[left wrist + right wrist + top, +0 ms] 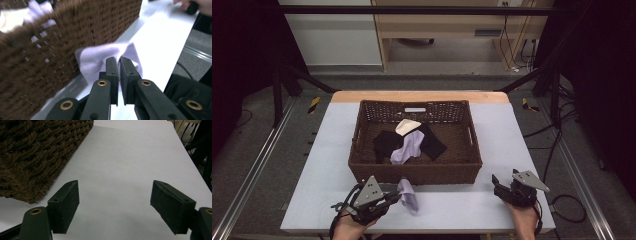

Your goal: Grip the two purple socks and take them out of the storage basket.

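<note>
- The left tool (393,199) is pinching a small lavender cloth (408,195) between its jaws, which are pressed almost together with only the fabric between the pads, as the left gripper view is showing at close range (119,65).
- The lavender cloth (105,58) is hanging just outside the near wall of the brown wicker basket (362,135), its lower part draping onto the white counter (452,205) in front of the basket.
- The right tool (503,189) is resting over the counter near the basket's right front corner, its jaws standing wide apart and holding nothing; in the right gripper view there is bare counter between its pads (65,202).
- Inside the basket a second lavender cloth (407,147), a black cloth (387,142) and a cream cloth (408,126) are lying in a loose heap, overlapping one another.
- The step in hand looks like emptying the basket piece by piece: one cloth is already out and is being brought to the counter.
- The next move probably calls for laying this cloth flat on the open counter before letting go, clear of the basket wall so it is not bunching against the weave.
- The free right tool is well placed to catch an opposite corner and help spread the fabric, or to reach for the next piece in the basket.
</note>
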A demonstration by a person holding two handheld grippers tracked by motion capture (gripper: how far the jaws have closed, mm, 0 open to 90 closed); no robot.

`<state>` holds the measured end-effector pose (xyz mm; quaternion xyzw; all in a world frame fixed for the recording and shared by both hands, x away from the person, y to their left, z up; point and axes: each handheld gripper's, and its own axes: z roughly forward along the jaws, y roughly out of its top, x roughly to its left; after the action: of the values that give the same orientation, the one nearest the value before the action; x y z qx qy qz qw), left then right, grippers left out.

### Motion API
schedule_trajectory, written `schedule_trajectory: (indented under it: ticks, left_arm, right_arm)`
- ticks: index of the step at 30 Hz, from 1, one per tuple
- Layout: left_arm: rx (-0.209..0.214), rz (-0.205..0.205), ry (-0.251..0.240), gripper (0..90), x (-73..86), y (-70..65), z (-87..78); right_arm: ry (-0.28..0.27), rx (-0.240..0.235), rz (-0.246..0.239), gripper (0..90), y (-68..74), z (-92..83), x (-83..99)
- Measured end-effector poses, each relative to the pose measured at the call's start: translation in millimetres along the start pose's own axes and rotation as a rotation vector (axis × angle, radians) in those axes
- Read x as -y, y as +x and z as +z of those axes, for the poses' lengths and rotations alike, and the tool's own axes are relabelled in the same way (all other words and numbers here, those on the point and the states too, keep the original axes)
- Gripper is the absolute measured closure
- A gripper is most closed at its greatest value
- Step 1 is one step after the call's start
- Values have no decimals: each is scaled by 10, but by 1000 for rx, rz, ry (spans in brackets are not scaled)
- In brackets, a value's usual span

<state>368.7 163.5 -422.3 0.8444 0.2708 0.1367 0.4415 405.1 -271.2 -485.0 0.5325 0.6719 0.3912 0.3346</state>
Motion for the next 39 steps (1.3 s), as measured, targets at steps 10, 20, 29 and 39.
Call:
schedule_trajectory:
  ticks: [10,20,29,39]
  left_arm:
    - [7,2,110,827,110,0,277]
    - [-18,-21,181,492,132,-10,352]
    - [-31,-4,144,276,44,-84,191]
    - [-54,1,65,162,-207,-137,-99]
  right_arm:
    - [7,-1,4,235,-3,7,-3]
    - [8,0,2,235,-1,11,-4]
    - [8,0,2,236,-2,11,-4]
    - [9,1,2,235,0,12,-4]
